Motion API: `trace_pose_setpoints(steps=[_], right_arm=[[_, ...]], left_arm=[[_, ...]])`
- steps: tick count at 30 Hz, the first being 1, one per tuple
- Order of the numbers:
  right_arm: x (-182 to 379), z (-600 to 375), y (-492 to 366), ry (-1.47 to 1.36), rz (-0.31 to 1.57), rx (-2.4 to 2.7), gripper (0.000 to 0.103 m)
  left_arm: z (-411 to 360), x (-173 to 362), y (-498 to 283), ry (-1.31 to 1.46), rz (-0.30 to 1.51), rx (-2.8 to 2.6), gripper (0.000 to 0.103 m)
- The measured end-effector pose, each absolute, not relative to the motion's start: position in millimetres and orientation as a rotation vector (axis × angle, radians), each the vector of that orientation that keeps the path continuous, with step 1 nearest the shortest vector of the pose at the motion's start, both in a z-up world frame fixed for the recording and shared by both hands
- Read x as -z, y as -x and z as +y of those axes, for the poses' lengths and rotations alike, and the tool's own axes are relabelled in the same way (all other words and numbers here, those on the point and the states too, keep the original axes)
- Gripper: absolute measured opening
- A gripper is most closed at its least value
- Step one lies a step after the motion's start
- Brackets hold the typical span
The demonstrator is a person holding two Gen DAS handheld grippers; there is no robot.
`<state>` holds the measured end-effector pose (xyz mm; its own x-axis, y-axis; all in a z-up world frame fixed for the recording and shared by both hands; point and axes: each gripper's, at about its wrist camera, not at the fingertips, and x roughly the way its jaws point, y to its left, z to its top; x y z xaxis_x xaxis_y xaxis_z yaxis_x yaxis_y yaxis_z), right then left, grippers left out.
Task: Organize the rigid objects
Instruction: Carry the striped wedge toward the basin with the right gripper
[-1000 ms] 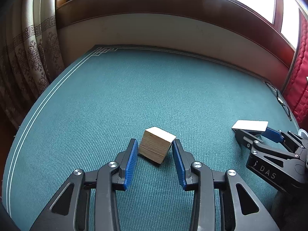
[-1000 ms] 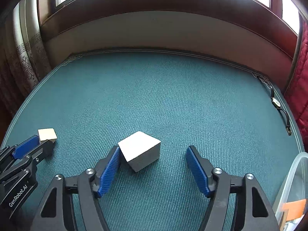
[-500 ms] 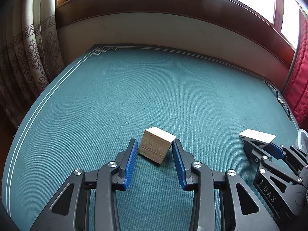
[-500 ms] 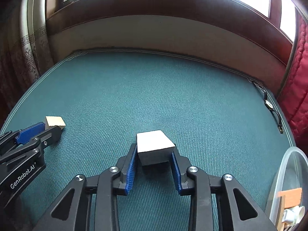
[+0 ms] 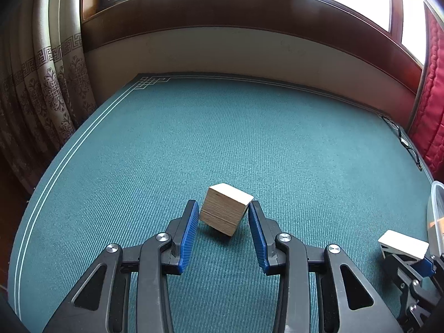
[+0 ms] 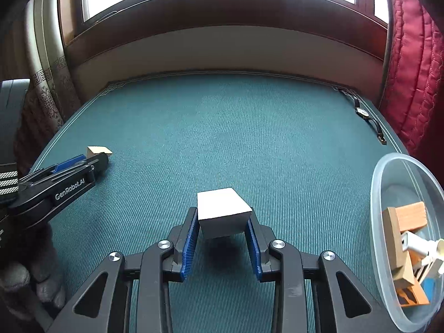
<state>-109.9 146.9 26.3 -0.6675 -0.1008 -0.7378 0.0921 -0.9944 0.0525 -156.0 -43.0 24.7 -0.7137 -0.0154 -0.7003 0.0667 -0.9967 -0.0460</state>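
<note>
A wooden cube lies tilted on the green table mat between the blue pads of my left gripper; the right pad touches its corner, the left pad stands just clear, so the jaws are open around it. My right gripper is shut on a white block and holds it above the mat, with its shadow below. In the left wrist view the right gripper and white block sit at the far right. In the right wrist view the left gripper and wooden cube show at the left.
A clear plastic bowl with several wooden and coloured pieces stands at the right edge; its rim shows in the left wrist view. A wristwatch lies at the far right corner. Curtains hang left, a red curtain right.
My right gripper closed on the white block, lifted it off the mat and carried it right toward the bowl. My left gripper and the wooden cube have not moved.
</note>
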Motion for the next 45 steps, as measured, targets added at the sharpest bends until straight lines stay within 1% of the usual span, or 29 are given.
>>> trace_pose_setpoints(steps=[13,30,45], right_arm=[[-29.3,172.6,69.4,-1.229,-0.157,2.785,0.034],[-41.8,198.8,33.5,-1.170,-0.243,2.858,0.034],[-51.7,228.5,16.4,-1.138,-0.337,2.930,0.034]], left_arm=[[-18.0,-32.5,143.5,-1.158,0.073,2.936,0.038],[34.3,-45.3,106.1,-1.170,-0.040,3.067,0.038],[61.2,-47.2,83.7,-1.191,-0.119,3.142,0.038]])
